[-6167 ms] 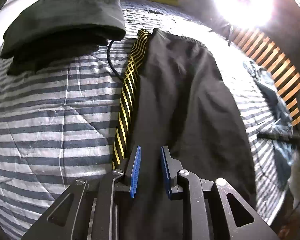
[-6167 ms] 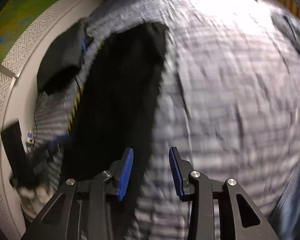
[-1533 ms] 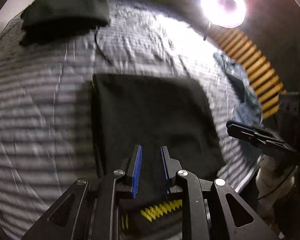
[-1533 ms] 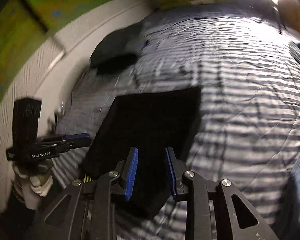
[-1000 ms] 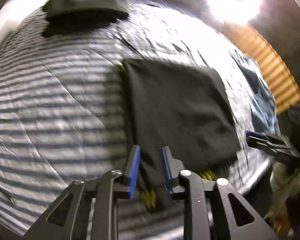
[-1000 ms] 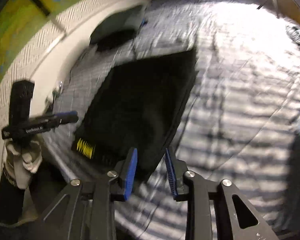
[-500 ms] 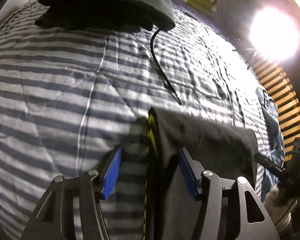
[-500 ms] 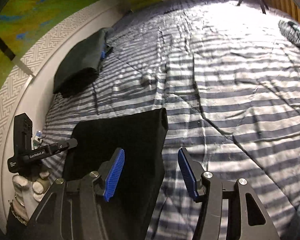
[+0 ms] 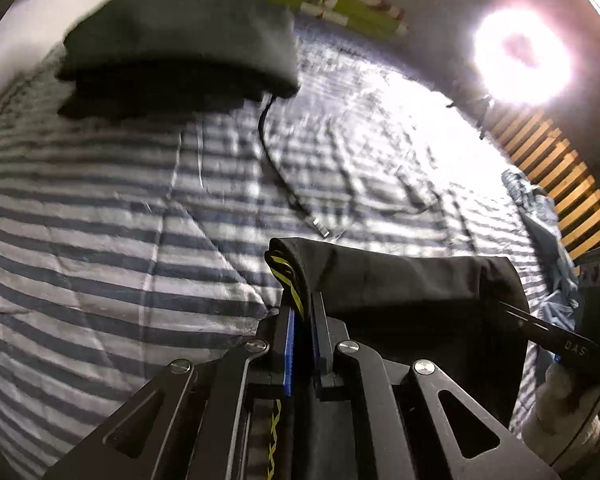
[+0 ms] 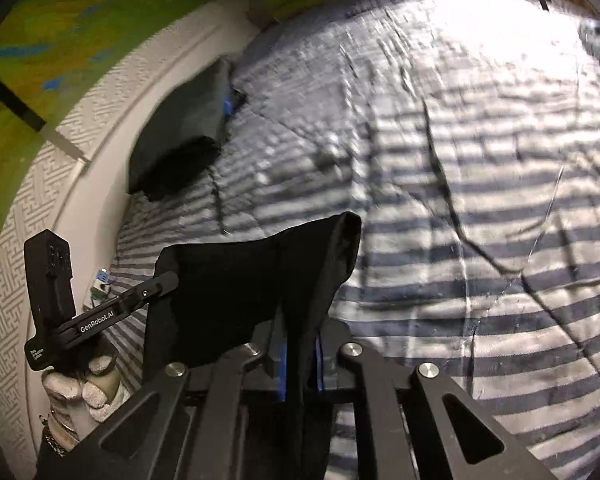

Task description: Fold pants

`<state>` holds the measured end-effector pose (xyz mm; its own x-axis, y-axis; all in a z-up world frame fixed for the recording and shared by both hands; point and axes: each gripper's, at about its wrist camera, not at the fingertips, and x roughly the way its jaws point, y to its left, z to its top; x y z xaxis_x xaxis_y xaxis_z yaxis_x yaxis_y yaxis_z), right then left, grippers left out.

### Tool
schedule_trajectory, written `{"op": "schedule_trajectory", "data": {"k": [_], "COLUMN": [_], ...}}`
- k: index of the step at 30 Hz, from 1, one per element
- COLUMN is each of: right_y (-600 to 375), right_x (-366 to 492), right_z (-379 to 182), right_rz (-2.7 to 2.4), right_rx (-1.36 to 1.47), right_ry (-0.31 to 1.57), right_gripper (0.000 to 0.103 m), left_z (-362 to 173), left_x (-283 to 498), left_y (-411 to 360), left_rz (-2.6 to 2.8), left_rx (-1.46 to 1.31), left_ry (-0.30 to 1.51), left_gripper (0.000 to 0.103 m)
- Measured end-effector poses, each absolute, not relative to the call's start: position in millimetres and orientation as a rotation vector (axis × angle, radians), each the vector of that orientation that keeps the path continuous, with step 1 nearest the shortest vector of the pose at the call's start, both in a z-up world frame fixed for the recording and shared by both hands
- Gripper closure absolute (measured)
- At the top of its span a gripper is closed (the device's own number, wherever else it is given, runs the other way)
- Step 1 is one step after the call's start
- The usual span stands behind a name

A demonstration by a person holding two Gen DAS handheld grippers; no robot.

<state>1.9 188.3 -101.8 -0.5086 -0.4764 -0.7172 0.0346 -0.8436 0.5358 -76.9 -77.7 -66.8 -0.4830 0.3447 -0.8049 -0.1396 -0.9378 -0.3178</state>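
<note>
Black folded pants (image 9: 412,280) with a yellow patterned side stripe (image 9: 290,284) hang lifted above the striped bed. My left gripper (image 9: 302,312) is shut on the stripe-side corner of the fold. In the right wrist view the same pants (image 10: 240,292) stretch between both tools. My right gripper (image 10: 300,344) is shut on the other corner, with cloth bunched over its blue pads. The left tool (image 10: 100,320) shows at the left in a gloved hand (image 10: 84,392); the right tool (image 9: 560,344) shows at the right edge of the left wrist view.
A blue-and-white striped quilt (image 9: 100,240) covers the bed. A dark pillow stack (image 9: 180,48) lies at the head, with a black cable (image 9: 284,184) trailing from it. A bright lamp (image 9: 524,64) and wooden slats (image 9: 560,176) stand at the right, beside crumpled blue cloth (image 9: 540,216).
Both grippers, open around the fold's far corners half a second ago, have shut on them. The folded pants have come up off the quilt.
</note>
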Motion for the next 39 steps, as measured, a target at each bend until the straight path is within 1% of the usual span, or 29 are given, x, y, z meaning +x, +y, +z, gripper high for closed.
{"op": "schedule_trajectory", "data": {"k": [7, 13, 19, 25, 28, 34, 36, 39], "right_y": [169, 144, 119, 86, 73, 48, 39, 26], "right_x": [36, 44, 17, -41, -73, -161, -189, -241], "right_z": [-27, 33, 87, 126, 134, 126, 117, 98], "right_rz": [-2.514, -2.577, -2.608, -2.612, -2.604, -2.596, -2.598, -2.586], "right_rx": [1.074, 0.872, 0.715, 0.613, 0.594, 0.61, 0.626, 0.677], "right_ry": [-0.527, -0.424, -0.365, -0.311, -0.306, -0.314, -0.313, -0.36], "right_gripper": [0.096, 0.096, 0.096, 0.096, 0.096, 0.096, 0.096, 0.096], "left_z": [14, 85, 151, 204, 218, 219, 210, 184], "left_x": [-30, -16, -28, -66, -99, -190, -223, -287], "left_y": [-98, -125, -152, -181, -195, -230, -238, -252], "left_rz": [2.575, 2.663, 2.759, 2.861, 2.919, 2.962, 2.979, 3.003], "left_rx": [-1.132, -0.937, -0.788, -0.68, -0.649, -0.664, -0.697, -0.793], "left_ry": [-0.319, -0.341, -0.304, -0.266, -0.243, -0.309, -0.3, -0.282], "left_gripper": [0.097, 0.098, 0.098, 0.098, 0.098, 0.098, 0.098, 0.098]}}
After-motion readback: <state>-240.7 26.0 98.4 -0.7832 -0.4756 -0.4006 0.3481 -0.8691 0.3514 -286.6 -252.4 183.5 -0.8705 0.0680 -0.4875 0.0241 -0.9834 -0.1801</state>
